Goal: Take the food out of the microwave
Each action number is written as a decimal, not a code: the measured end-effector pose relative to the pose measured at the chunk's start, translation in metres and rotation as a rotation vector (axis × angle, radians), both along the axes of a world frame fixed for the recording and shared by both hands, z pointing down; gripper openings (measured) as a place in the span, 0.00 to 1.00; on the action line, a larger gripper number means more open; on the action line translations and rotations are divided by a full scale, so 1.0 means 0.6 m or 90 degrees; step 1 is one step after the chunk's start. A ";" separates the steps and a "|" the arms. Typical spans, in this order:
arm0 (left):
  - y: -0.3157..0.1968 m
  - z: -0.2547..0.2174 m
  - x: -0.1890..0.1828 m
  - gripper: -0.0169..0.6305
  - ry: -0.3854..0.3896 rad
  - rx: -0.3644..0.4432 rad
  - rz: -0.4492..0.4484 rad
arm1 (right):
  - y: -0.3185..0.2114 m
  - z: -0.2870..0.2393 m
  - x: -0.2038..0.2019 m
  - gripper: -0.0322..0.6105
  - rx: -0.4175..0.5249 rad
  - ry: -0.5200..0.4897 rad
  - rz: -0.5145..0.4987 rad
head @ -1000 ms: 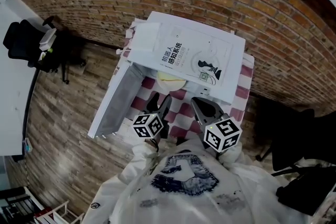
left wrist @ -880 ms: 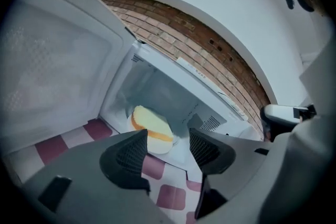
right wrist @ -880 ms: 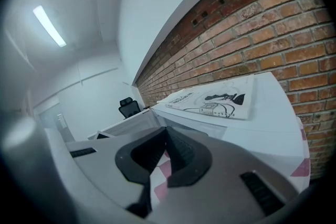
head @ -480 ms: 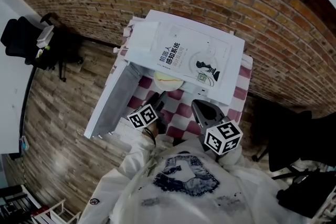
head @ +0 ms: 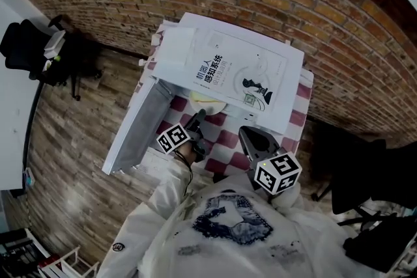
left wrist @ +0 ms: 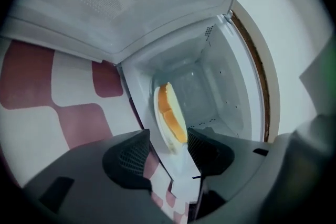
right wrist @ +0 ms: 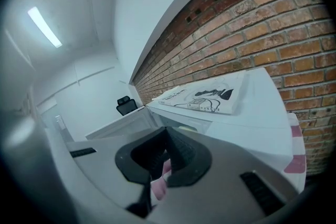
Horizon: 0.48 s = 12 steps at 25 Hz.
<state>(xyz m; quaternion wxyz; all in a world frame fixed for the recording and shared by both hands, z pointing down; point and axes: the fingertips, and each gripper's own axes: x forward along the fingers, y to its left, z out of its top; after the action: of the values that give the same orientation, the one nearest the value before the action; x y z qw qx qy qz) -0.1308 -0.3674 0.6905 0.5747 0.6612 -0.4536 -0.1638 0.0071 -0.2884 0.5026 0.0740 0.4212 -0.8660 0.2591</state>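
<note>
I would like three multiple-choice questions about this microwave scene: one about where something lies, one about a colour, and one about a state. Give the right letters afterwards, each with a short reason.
1. Where does the book lie?
A. On top of the microwave
B. On the floor
C. Inside the cooking chamber

2. Which colours does the checked tablecloth have?
A. Blue and yellow
B. Red and white
C. Green and black

3. In what state is the microwave's door?
A. Shut
B. Swung open
C. Taken off

Answers:
1 A: the head view shows the book flat on the white top.
2 B: red and white squares show in front of the microwave.
3 B: the left gripper view looks straight in at the plate of food inside.
</note>
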 end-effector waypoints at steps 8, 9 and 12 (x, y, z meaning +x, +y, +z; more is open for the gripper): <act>-0.022 0.011 -0.001 0.34 0.049 -0.016 -0.010 | -0.004 0.005 0.004 0.07 -0.007 0.002 0.007; -0.025 0.011 -0.001 0.33 0.047 -0.016 -0.007 | -0.004 0.006 0.004 0.07 -0.007 0.003 0.008; -0.028 0.011 0.002 0.30 0.042 -0.014 0.000 | -0.004 0.007 0.006 0.07 -0.008 0.004 0.009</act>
<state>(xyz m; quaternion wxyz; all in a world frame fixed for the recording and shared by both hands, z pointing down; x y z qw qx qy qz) -0.1296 -0.3842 0.6971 0.5966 0.6490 -0.4361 -0.1807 0.0105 -0.2905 0.5066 0.0777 0.4277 -0.8610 0.2639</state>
